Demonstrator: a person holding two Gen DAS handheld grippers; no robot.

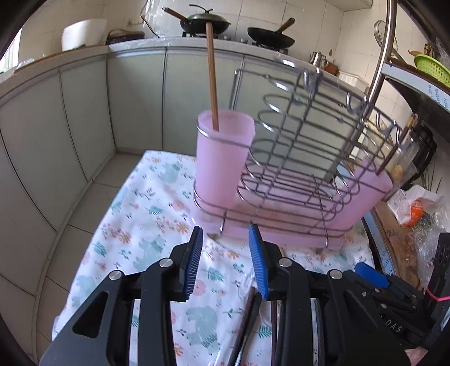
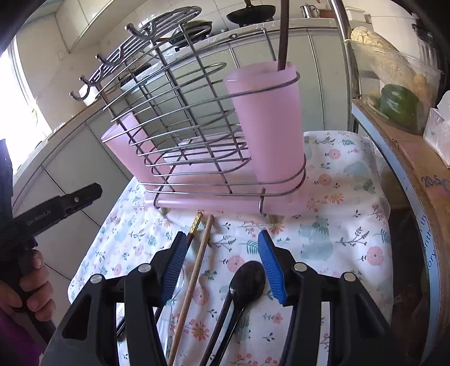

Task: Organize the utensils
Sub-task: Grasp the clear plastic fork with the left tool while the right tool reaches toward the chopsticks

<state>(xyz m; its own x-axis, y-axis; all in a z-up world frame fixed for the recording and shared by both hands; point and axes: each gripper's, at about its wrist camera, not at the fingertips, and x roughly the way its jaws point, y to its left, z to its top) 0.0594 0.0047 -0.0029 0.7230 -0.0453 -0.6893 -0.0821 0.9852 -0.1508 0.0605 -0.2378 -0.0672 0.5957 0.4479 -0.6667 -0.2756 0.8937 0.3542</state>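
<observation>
While empty, both grippers' jaws wide.

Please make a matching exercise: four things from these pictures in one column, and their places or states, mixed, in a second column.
Things:
1. brown wooden chopstick
2. glossy black plastic spoon
3. pale bamboo chopstick
4. right gripper

Places or states:
A. lying on the floral cloth, left of the spoon
B. jaws open, holding nothing
C. standing in the pink plastic cup
D. lying on the cloth, bowl beside the right blue pad

Pairs: 1-C, 2-D, 3-A, 4-B

Home kitchen: woks (image 1: 204,22) on stove, tiled walls, counter cabinets (image 1: 135,98)
</observation>
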